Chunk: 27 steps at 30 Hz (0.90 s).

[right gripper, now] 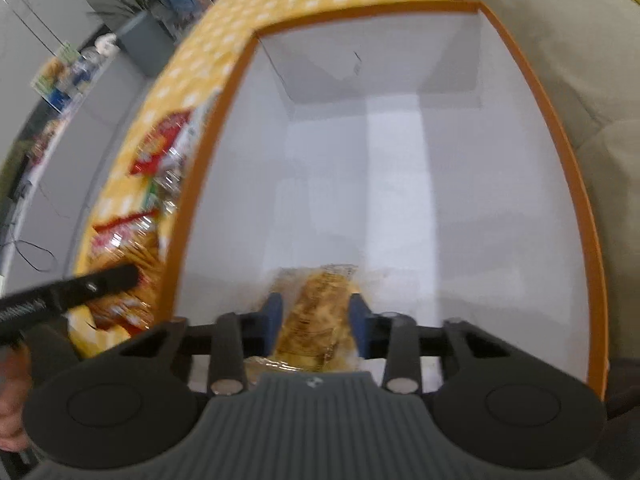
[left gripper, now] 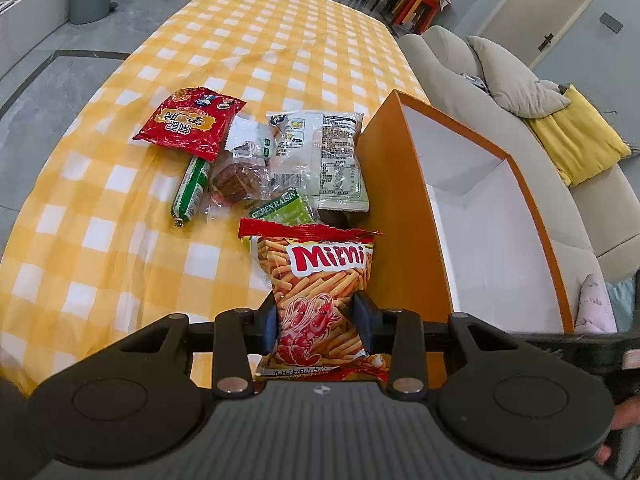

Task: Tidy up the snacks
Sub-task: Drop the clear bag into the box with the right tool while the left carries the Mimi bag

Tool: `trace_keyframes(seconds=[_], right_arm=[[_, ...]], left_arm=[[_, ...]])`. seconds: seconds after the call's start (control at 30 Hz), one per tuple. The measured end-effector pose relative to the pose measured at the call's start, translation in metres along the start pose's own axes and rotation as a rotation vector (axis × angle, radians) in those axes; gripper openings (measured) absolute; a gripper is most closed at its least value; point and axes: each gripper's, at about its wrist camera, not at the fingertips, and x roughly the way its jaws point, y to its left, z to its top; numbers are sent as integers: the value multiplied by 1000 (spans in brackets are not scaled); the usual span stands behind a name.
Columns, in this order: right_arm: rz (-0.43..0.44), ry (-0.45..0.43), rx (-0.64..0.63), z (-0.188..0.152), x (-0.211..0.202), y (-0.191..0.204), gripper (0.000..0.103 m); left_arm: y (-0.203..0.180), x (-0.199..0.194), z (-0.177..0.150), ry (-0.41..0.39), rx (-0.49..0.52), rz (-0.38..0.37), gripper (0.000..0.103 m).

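We hold the Mimi bag (left gripper: 320,296) in our left gripper (left gripper: 316,316), the pads pinched into its lower half so the packet stands upright with its red seal at twelve o'clock. We grip it low, likely so the top clears the box wall when we lift it over. It hangs just beside the box (left gripper: 394,200), which sits at three o'clock of the bag with its orange wall touching or nearly touching the packet.

Our right gripper (right gripper: 316,316) is down inside the box, above its white floor, with a golden packet (right gripper: 320,304) between the blue pads. The picture is blurred there; the pads appear to lie against the packet's sides, so we judge it clamped, though we cannot be sure it is not resting loose. We reach in this deep presumably to set it flat at the near end and leave the far end free.

The rest wait on the checked cloth (left gripper: 120,240), at eleven to twelve o'clock of the Mimi bag: a red packet (left gripper: 188,120), a green sausage (left gripper: 192,188), a clear pack of brown cake (left gripper: 240,176), a raisin sachet (left gripper: 280,210) and a white-green bag (left gripper: 328,156). They lie bunched against the box's wall, within short reach of either hand.

We judge the task as barely begun.
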Motion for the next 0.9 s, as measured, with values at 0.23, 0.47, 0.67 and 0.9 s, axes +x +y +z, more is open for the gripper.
trace_keyframes(seconds=[0.23, 0.47, 0.67, 0.9], right_arm=[[-54, 41, -25, -5, 24, 6, 26], [54, -8, 148, 4, 3, -17, 44], [34, -266, 161, 12, -65, -39, 55], [84, -451, 197, 9, -110, -74, 56]], left_arm=[[0, -3, -1, -2, 4, -8, 43], [-17, -26, 4, -28, -8, -140, 43], [-72, -26, 9, 12, 87, -172, 43], [-135, 26, 8, 87, 148, -151, 43]])
